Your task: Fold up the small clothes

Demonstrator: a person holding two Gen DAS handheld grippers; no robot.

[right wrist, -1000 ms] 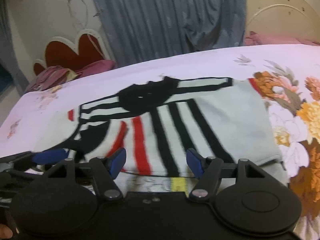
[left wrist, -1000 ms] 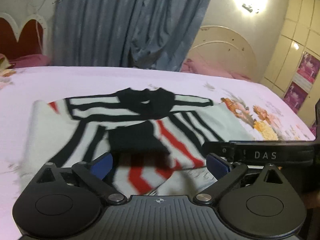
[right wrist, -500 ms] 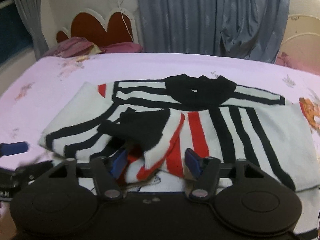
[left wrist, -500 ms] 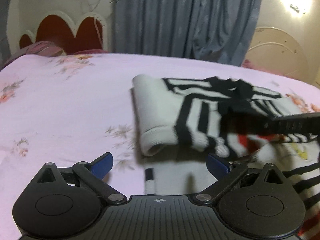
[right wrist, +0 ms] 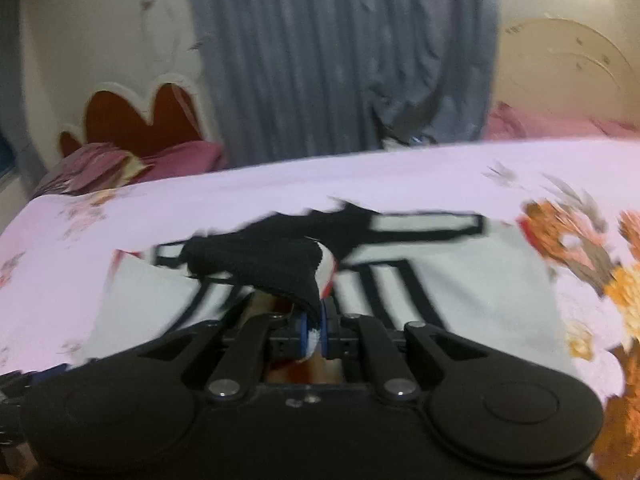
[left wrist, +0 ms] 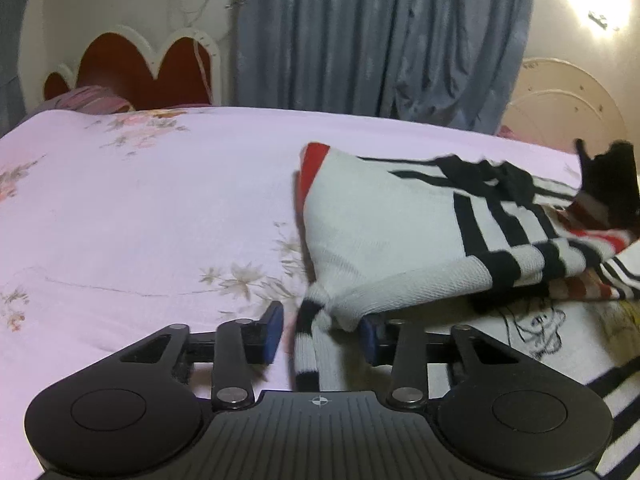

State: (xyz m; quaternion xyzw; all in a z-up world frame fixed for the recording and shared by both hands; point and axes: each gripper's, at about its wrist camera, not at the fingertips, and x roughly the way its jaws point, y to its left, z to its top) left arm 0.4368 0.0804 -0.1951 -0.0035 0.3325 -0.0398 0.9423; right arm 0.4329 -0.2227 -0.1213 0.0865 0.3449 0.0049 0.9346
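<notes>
Jaws of left gripper (left wrist: 320, 336): partly apart, just closing in, with the striped cuff (left wrist: 310, 344) of the knitted sweater (left wrist: 392, 240) between the blue pads. At the pad on the picture's right, cloth close against it, contact not clear. At the other pad (left wrist: 273, 332), a strip of pink floral bedsheet (left wrist: 140, 220) showing between pad and cuff, so no clamp yet. Beyond the pads, the sweater's white shoulder, folded over, spreading right and away across the sheet, with black bars and a red patch at its far corner.

Jaws of right gripper (right wrist: 314, 334): together, clamped on a thin fold of the same sweater, white and red knit squeezed between the pads. Just above them, the black sleeve end (right wrist: 264, 264), lifted off the body of the garment and draped over the gripper. Rest of the sweater flat on the bed ahead, white body to the right. View blurred.

Against half a second ago: left gripper's pads then wide, the sweater's folded edge lying ahead of them; now narrower and straddling the cuff. Right gripper's pads then apart on either side of the sleeve end, flat on the red stripes; now shut on it and holding it raised. Grey-blue curtain (left wrist: 380, 40) and red scalloped headboard (left wrist: 148, 68) behind the bed.
</notes>
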